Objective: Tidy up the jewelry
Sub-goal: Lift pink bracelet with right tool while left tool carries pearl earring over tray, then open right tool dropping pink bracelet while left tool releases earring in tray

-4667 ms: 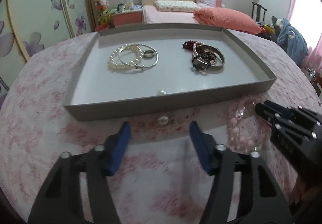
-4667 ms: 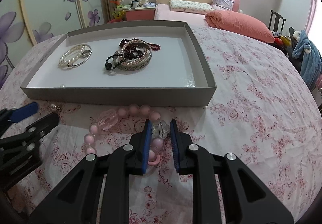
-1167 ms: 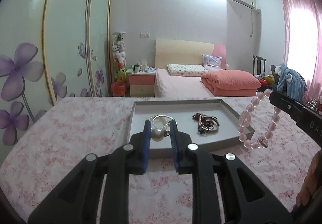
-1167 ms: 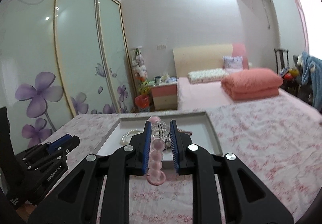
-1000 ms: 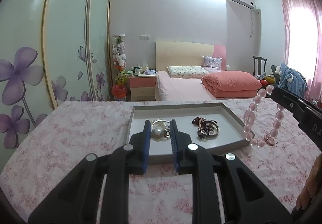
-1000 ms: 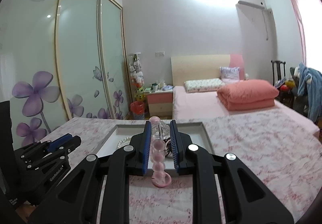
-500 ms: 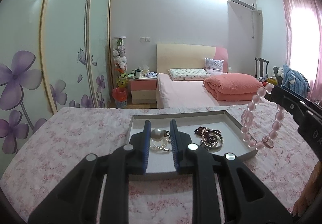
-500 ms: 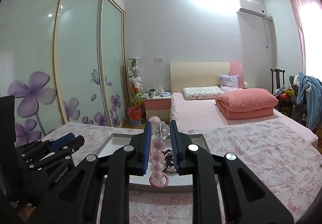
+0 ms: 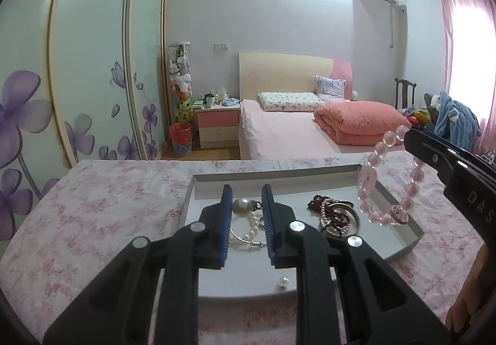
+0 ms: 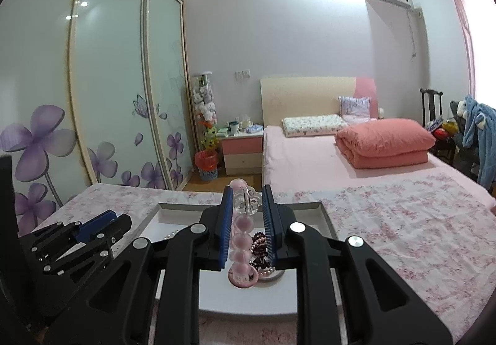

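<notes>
The left tool (image 9: 246,205) pinched a smooth, slippery pearl earring (image 9: 242,206) above the tray (image 9: 400,228). The right tool (image 10: 247,205) gripped the floppy pink bead bracelet (image 10: 241,244) by its clear bead.

Your pearl (image 9: 242,206) looks smooth and glossy, and your pink beads (image 9: 380,149) look glassy and half clear, with a cut clear piece (image 10: 247,200) on top. The tray (image 9: 400,241) you work over is matt grey card. Your black fingers (image 9: 173,264) look like matt plastic with ribbed blue pads (image 9: 225,225), above soft flowered cloth (image 9: 102,190).
</notes>
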Motion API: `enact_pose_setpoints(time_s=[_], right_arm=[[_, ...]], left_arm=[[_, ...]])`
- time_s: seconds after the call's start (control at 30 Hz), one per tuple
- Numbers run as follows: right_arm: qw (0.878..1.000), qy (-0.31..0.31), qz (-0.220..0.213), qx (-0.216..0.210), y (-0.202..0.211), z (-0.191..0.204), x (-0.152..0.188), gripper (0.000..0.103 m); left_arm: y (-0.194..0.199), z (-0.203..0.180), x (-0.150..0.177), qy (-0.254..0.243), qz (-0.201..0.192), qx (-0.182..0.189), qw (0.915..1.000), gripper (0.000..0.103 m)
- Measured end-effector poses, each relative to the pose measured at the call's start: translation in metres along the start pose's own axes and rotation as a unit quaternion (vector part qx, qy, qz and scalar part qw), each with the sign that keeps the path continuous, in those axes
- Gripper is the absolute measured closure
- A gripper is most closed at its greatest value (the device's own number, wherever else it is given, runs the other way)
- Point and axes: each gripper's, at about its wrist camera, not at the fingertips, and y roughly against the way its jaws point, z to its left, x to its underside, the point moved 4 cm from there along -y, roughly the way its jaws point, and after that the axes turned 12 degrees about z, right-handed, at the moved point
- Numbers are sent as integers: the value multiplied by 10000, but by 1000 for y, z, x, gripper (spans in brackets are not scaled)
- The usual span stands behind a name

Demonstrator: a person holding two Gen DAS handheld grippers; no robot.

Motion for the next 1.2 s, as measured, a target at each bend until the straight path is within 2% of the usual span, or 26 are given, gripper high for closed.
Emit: enact_pose_setpoints(time_s=[0.43,0.83,0.87,0.9,0.93,0.97,1.0,1.2], right_arm=[[9958,-309,845,-165,-65,-12,16,83],[9915,-393,1234,-79,-83,-15,25,83],[9910,-412,1268,-62,-85,-16,26,82],[9904,-429,1317,-44,-87,-18,27,80],[9895,-460,1367,-18,-89,-20,28,67],[9894,-491,1368,-2,-89,-22,28,59],[9899,-537,1313,5,-86,-23,28,49],[9932,-596,1003,38,-66,-31,16,49]], left_arm=[[-68,-3,-3,20,590,314,9978,83],[-82,-5,6,-8,789,228,9966,83],[-82,-5,5,-3,789,201,9967,80],[-83,-4,5,9,807,181,9966,77],[-83,-5,5,30,817,165,9965,66],[-83,-3,5,81,818,139,9965,61],[-83,-1,5,127,813,140,9965,61],[-72,14,-2,432,753,243,9959,61]])
